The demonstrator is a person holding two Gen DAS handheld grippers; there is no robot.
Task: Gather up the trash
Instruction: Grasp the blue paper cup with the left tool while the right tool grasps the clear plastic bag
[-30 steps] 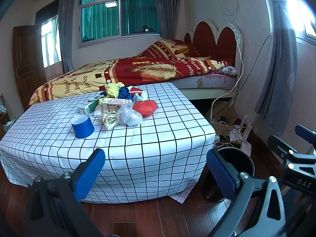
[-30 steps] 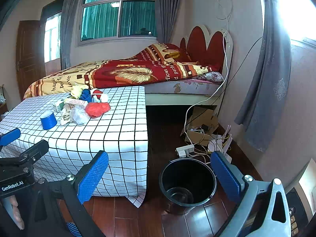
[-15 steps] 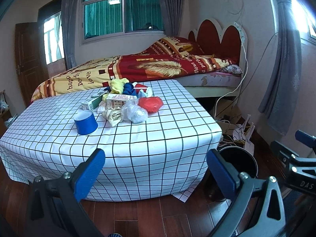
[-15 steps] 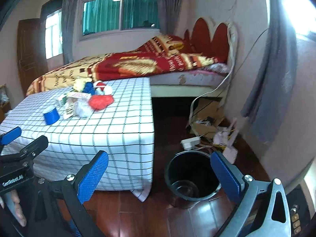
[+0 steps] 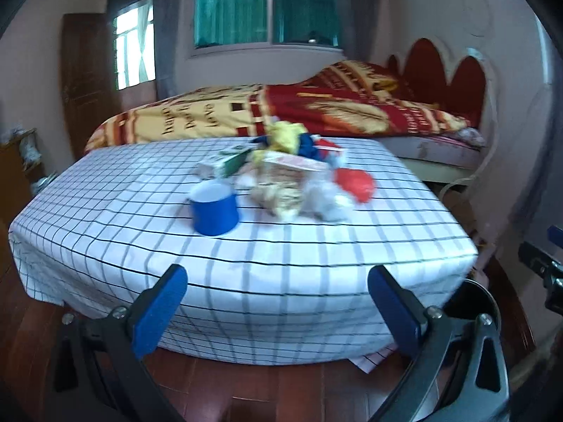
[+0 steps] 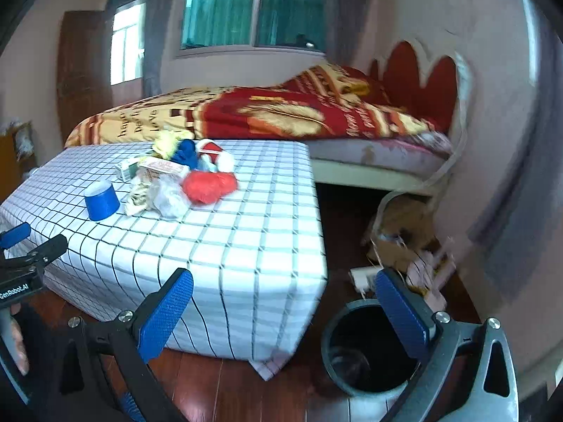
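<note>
We're looking at a bedroom here, biggest thing first: the bed (image 5: 316,116) along the back wall with a red and yellow quilt (image 6: 267,112) that has words printed on it; we can make out "happy", "perfect" and "love" but the rest is too blurry. In front of it sits the low table under a white checked cloth (image 5: 281,256), which we reckon is the staging spot for the job. On the floor off the table's right corner is the black bin (image 6: 355,351), open-topped and near the pile, presumably so each piece is a short carry.

The trash itself is heaped on the far middle of the cloth: a blue cup (image 5: 214,211) standing a bit apart on the left, a red crumpled bag (image 6: 207,186), a clear plastic wad (image 6: 169,200), a green-and-white carton (image 5: 225,165) and some yellow and blue scraps behind. Printing on the packets is too smeared to read.

Both tongs are spread wide with nothing between the pads, left gripper (image 5: 274,309) facing the table edge, right gripper (image 6: 281,316) hanging between the table corner and the bin. The left tool's body shows "GenRobot.AI" in the right view, so nothing's been picked yet by the look of it
</note>
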